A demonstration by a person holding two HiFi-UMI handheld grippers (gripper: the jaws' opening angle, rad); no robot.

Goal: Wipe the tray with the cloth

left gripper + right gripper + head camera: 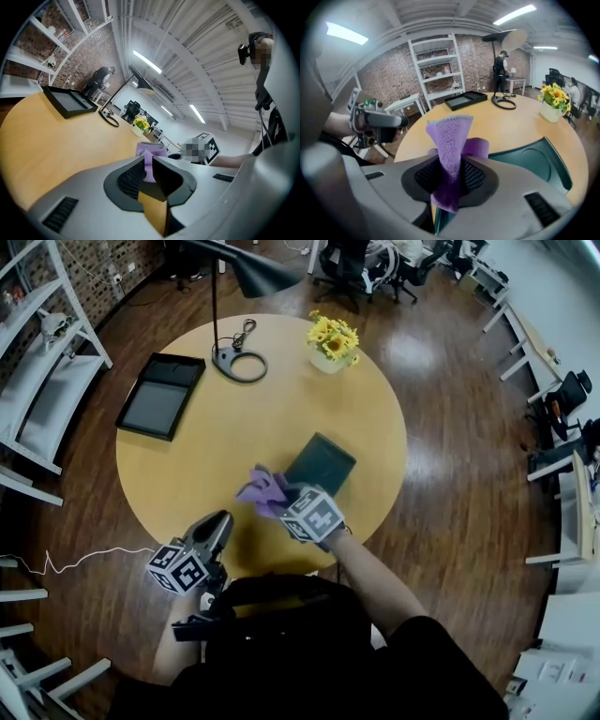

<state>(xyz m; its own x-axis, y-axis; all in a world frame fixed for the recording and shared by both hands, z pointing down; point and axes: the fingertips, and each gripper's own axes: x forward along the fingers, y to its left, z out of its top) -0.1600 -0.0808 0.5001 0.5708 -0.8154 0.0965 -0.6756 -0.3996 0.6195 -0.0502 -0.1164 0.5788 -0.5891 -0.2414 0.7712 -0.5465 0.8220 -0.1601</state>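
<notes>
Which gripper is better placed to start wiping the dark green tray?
The right gripper. It is shut on the purple cloth and sits right beside the tray. The left gripper is shut, holds nothing, and hangs near the edge of the table, farther from the tray.

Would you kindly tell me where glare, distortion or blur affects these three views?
Head view: bright glare on the floor beyond the table. Left gripper view: heavy fisheye bending, ceiling lights blown out. Right gripper view: dark corners, the cloth sharp in the right claw.
</notes>
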